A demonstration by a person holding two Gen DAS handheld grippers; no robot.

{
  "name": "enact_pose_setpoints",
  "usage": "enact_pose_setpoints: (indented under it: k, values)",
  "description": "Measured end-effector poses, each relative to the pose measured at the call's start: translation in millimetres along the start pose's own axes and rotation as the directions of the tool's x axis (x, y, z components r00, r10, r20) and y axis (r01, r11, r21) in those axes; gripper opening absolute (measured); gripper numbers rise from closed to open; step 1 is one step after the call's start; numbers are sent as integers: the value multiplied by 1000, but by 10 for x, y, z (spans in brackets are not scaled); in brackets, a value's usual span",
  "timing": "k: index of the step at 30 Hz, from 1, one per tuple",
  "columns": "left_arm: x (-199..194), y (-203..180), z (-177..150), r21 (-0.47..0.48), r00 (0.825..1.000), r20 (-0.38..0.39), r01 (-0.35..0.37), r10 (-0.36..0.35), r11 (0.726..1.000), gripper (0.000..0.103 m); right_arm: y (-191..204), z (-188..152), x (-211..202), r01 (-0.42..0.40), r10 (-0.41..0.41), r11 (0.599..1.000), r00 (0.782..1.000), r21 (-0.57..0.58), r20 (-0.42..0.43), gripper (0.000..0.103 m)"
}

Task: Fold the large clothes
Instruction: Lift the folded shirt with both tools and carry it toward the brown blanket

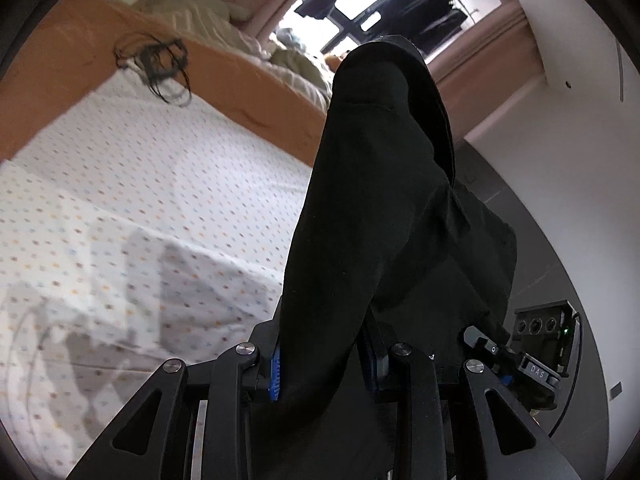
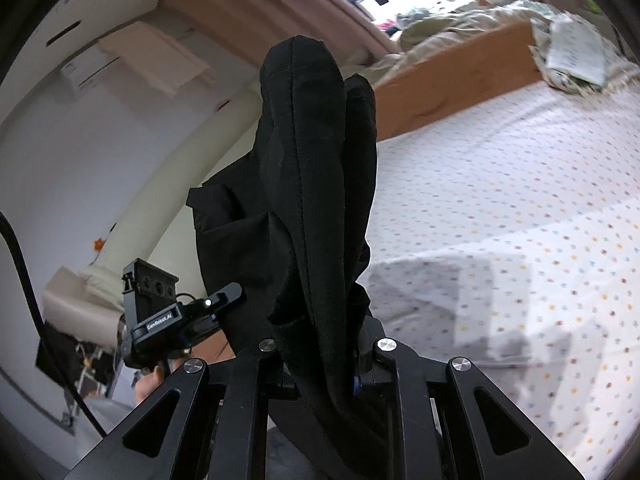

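A large black garment [image 1: 372, 208] hangs in the air between both grippers, above a bed with a white dotted sheet [image 1: 140, 184]. My left gripper [image 1: 324, 368] is shut on one bunched edge of it, and the cloth drapes over the fingers. My right gripper [image 2: 320, 364] is shut on another edge of the same garment [image 2: 316, 184]. The right gripper also shows at the lower right of the left wrist view [image 1: 500, 350]. The left gripper shows at the lower left of the right wrist view [image 2: 216, 300]. The fingertips are hidden by cloth.
An orange blanket [image 1: 72, 60] lies along the far side of the bed. A tangle of dark cable [image 1: 160, 64] rests on it. Crumpled pale bedding [image 2: 568, 52] sits at the head end. White walls and a window [image 1: 360, 4] stand beyond the bed.
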State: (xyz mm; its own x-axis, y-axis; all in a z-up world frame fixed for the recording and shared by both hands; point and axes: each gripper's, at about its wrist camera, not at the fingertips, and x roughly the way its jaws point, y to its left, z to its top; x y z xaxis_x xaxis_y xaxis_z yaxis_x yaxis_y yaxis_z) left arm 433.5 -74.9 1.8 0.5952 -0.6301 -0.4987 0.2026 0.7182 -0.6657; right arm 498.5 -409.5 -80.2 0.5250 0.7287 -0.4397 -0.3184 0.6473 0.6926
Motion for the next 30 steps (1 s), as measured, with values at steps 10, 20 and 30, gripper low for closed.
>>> enact_pose_setpoints:
  k: [10,20,30]
  values:
    - [-1006,552,266,-32,993,96,-59,62,998,31,890,-130,617,-106,99,989,992,-106,-72,17]
    - [-1947,1298,540,-71,974,180,-124,135,990,31,1626,-362,1421,-219,190,959,968,-180,-166,18]
    - [-2851,1849,736,-96,944,247,-201,219,975,31,2505,-679,2238,-308,255,923,939,-232,-232,18]
